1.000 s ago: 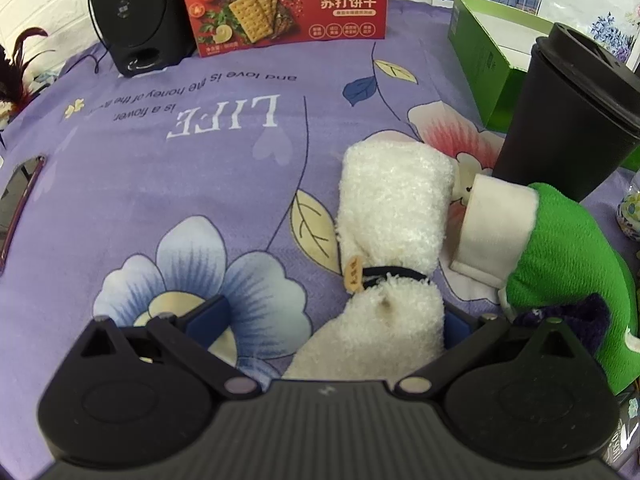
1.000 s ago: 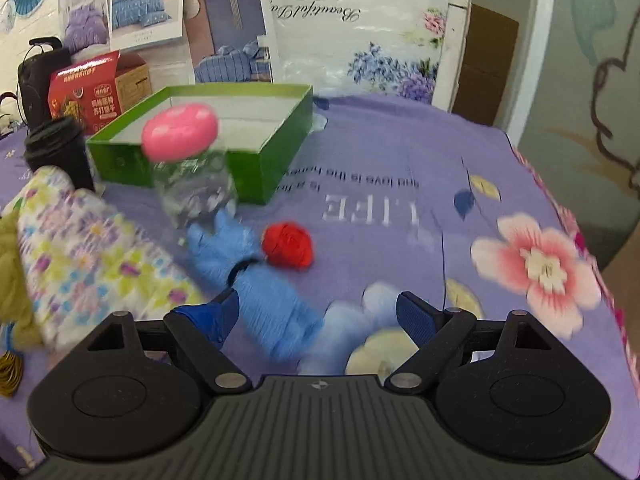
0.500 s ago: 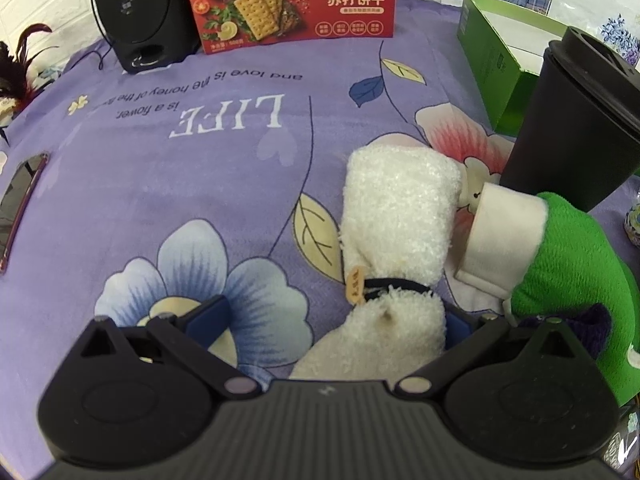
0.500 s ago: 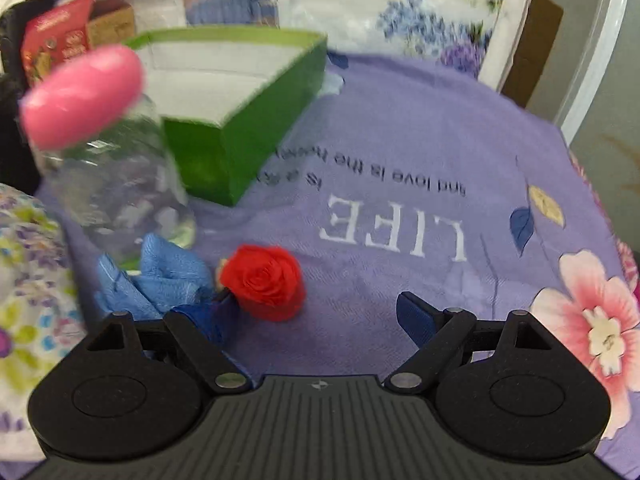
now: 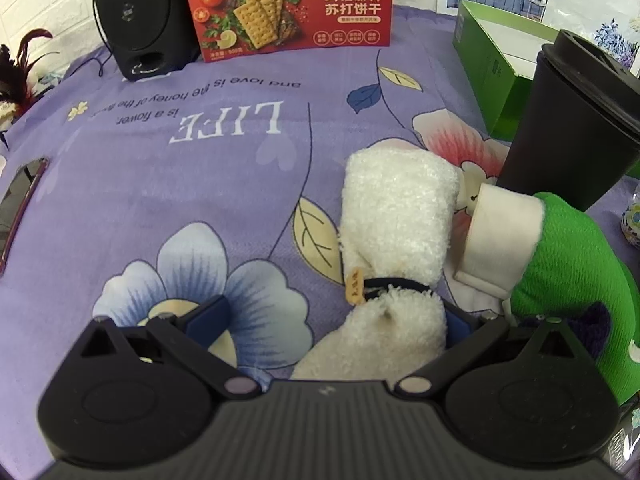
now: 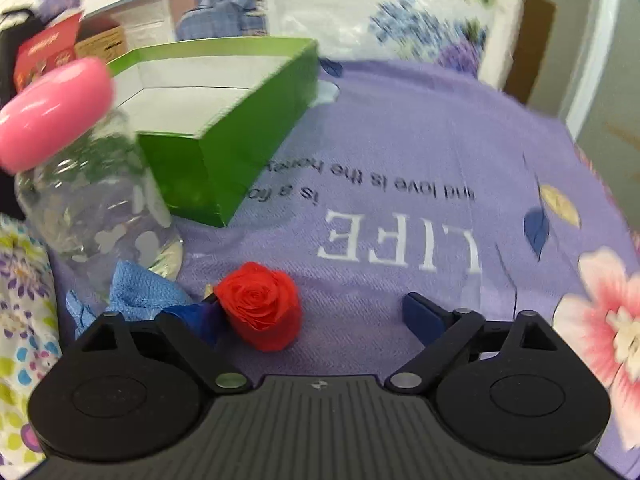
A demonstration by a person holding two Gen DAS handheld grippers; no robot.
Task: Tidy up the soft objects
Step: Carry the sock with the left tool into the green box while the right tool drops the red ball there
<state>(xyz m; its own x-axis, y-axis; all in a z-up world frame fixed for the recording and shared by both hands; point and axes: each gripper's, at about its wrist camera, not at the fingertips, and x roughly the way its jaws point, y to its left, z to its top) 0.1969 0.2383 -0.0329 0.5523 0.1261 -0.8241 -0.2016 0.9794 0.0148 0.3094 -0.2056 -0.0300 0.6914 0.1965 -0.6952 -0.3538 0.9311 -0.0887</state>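
Note:
In the left wrist view a fluffy white rolled towel [image 5: 396, 216] tied with a dark band lies on the purple cloth. My left gripper [image 5: 332, 320] is open, and the towel's near end rests against its right finger. A green soft toy with a white cuff [image 5: 560, 256] lies to the right of the towel. In the right wrist view my right gripper [image 6: 312, 316] is open. A red fabric rose [image 6: 262, 306] sits between its fingers near the left one. A blue cloth [image 6: 136, 292] lies left of the rose. A floral cloth [image 6: 20, 320] is at the far left.
An open green box [image 6: 224, 128] [image 5: 492, 60] stands behind. A clear jar with a pink lid [image 6: 80, 184] is beside the blue cloth. A black cup [image 5: 576, 120], a red cracker box [image 5: 288, 8] and a black speaker [image 5: 136, 16] stand on the cloth.
My right gripper moved forward and left, from over the blue cloth to around the red rose. The left gripper drifted slightly and the towel stays put.

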